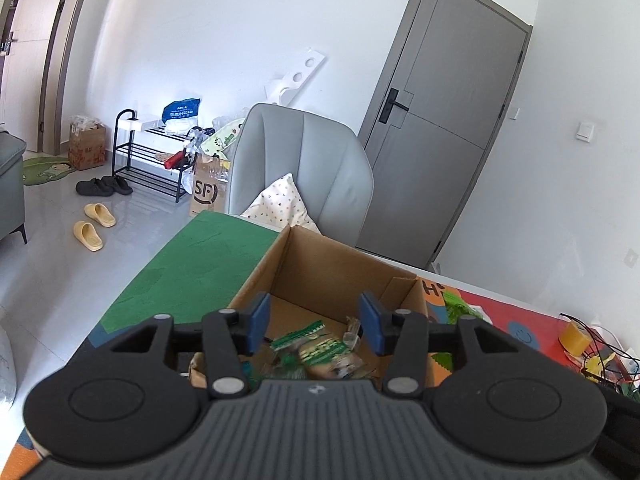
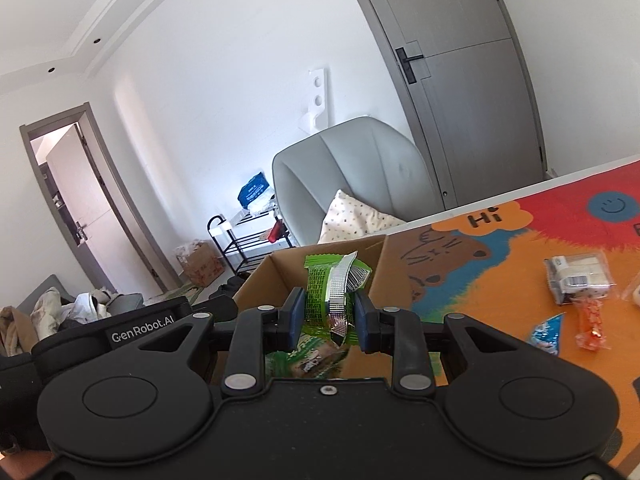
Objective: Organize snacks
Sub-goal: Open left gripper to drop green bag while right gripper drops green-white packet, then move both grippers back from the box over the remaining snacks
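Several green snack packets (image 1: 320,350) in cardboard box (image 1: 320,268), left gripper (image 1: 316,322) parted, empty, right gripper (image 2: 325,312) pinching green packet (image 2: 330,288)

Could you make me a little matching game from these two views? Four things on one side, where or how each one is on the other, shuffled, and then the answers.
Things:
1. left claw
2. right claw
3. box
4. white packet

Places or states:
A. lying out on the colourful mat
B. open, with nothing between its pads
C. standing open on the table with green snack packs inside
D. shut on a green packet

Pairs: 1-B, 2-D, 3-C, 4-A
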`<state>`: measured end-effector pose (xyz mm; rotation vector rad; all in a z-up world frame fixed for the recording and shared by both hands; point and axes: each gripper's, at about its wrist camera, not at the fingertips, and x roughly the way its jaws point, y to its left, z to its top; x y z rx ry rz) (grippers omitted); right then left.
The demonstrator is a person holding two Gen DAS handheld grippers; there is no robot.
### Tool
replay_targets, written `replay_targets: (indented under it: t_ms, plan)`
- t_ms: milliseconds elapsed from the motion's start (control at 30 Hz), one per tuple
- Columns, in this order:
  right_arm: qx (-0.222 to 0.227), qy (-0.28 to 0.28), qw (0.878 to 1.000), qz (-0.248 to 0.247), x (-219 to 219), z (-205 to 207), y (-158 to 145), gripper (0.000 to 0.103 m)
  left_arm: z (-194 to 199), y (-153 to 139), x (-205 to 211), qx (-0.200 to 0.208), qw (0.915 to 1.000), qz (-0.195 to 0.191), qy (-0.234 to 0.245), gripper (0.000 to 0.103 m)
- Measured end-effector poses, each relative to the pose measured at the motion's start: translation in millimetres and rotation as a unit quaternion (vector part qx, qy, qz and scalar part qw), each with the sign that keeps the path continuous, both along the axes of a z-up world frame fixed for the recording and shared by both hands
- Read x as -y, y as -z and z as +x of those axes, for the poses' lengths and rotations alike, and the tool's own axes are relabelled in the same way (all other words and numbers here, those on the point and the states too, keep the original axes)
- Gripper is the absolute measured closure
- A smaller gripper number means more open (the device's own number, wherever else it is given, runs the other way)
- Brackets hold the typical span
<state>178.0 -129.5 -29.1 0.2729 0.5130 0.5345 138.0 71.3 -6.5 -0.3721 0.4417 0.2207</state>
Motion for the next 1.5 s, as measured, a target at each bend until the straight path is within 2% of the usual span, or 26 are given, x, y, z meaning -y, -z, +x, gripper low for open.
replay_targets:
  t_ms: [200,267,367,533,600,667,800,1167,1500]
  plan:
    - [-0.007,-0.010,1.000,-0.002,-8,-1,2,0.075,-5,-1,-6,-0.003,0.9999,-0.001,-0.012,0.045]
    - [-0.010,-0.017,1.000,-0.003,-11,-2,3,0.072,-7,-1,-5,-0.005,0.9999,0.001,-0.015,0.035]
    - [-0.015,-0.016,1.000,0.000,-9,-3,1,0.069,-14,-2,-3,-0.002,0.9998,0.005,-0.019,0.026]
    - [-0.018,0.006,1.000,0.003,2,-6,0,0.067,-18,-2,-2,-0.007,0.9998,0.006,-0.020,0.022]
    - [-0.020,0.016,1.000,0.001,7,-9,0,0.062,-19,-1,0,-0.009,0.9997,0.006,-0.022,0.021]
    - [-0.020,0.028,0.999,-0.005,13,-12,2,0.052,-19,-2,3,-0.010,0.9996,0.009,-0.023,0.017]
    - [-0.021,0.043,0.999,-0.012,22,-17,3,0.049,-19,-3,11,-0.009,0.9997,0.017,-0.017,0.015]
    - [-0.021,0.098,0.995,-0.018,67,-26,7,0.026,-19,-4,55,-0.007,0.9991,0.038,0.018,0.010]
    - [-0.012,0.133,0.991,-0.024,114,-38,7,0.016,-17,-6,98,-0.002,0.9973,0.047,0.056,0.009]
